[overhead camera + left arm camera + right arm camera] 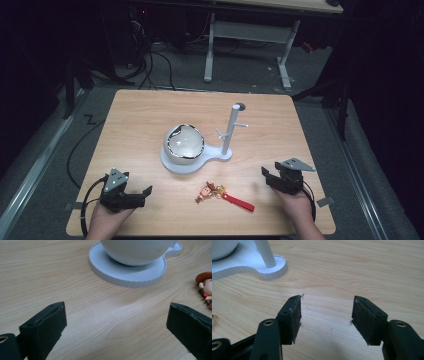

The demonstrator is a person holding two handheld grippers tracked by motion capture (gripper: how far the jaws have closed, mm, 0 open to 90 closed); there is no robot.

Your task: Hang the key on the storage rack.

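A small cartoon figure keychain [210, 191] with a red strap [239, 202] lies on the wooden table near its front edge; its hatted head [205, 281] shows at the right of the left gripper view. Behind it stands a white base [186, 164] bearing a white bowl-shaped shell [184, 144] and a thin white post [230, 129] with small pegs. My left gripper [142, 196] rests at the front left, open, nothing between its jaws. My right gripper [268, 176] rests at the front right, open and empty, pointing toward the post's foot [270, 263].
The table [150, 115] is light wood with bare surface behind and beside the white base. Beyond its far edge stand the white legs of another table [210, 50] and dark cables on a grey floor.
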